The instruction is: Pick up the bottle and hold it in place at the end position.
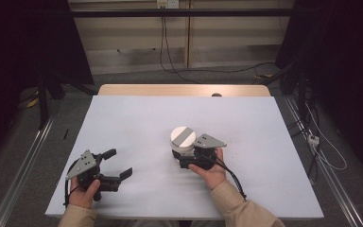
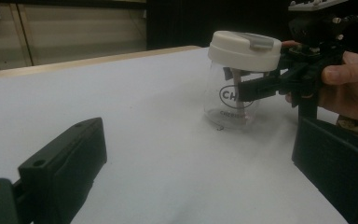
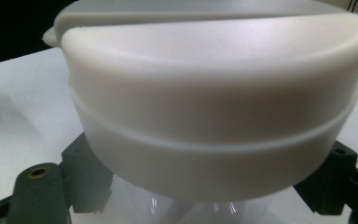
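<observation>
At frame centre, our right gripper (image 1: 185,152) clamps its fingers on the clear white-lidded jar (image 1: 183,142); lower left, our left gripper (image 1: 118,164) rests on the worktop (image 1: 137,118), fingers spread apart.

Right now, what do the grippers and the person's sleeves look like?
Both the left gripper and right gripper are black, two-jawed, blocky tools, each topped by a grey three-cornered plate. A black cable trails from the right one. The sleeves are beige.
</observation>
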{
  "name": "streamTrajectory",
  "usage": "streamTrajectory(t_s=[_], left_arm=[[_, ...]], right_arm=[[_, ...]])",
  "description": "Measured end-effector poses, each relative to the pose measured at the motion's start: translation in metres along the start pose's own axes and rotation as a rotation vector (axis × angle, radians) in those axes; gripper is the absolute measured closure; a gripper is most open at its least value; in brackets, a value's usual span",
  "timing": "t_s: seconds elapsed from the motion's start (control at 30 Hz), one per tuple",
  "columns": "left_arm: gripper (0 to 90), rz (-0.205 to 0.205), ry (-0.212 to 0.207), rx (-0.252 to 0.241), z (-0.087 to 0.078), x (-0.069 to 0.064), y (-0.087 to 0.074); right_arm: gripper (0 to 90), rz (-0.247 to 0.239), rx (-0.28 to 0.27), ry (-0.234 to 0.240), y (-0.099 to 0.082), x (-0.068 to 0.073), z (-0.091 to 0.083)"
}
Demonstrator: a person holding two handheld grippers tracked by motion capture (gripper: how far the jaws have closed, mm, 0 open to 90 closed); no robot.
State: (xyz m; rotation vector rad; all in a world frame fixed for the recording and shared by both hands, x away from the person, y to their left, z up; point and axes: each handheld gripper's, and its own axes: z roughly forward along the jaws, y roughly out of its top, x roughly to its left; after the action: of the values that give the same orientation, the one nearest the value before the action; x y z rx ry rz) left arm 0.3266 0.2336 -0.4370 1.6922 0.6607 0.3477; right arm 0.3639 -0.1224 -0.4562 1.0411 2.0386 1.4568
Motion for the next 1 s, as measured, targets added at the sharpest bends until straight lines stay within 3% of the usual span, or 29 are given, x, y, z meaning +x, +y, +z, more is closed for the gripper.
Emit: streamTrajectory(t_s=[0.33, 0.6, 0.67, 1.0], left_arm=[[2.7, -0.001, 0.002, -0.004, 0.0, 0.0, 0.0], [2.7, 0.001, 0.0, -0.002, 0.0, 0.0, 0.0], [2.7, 0.003, -0.001, -0.002, 0.0, 0.0, 0.0], [2.7, 0.001, 0.0, -0.002, 0.0, 0.0, 0.0]], right_arm=[[18.8, 0.004, -0.021, -0.01, 0.005, -0.006, 0.0], [18.8, -0.018, -0.016, -0.018, 0.009, -0.01, 0.001], [18.8, -0.042, -0.012, -0.028, 0.01, -0.011, 0.002], [18.9, -0.029, -0.016, -0.027, 0.014, -0.016, 0.005]])
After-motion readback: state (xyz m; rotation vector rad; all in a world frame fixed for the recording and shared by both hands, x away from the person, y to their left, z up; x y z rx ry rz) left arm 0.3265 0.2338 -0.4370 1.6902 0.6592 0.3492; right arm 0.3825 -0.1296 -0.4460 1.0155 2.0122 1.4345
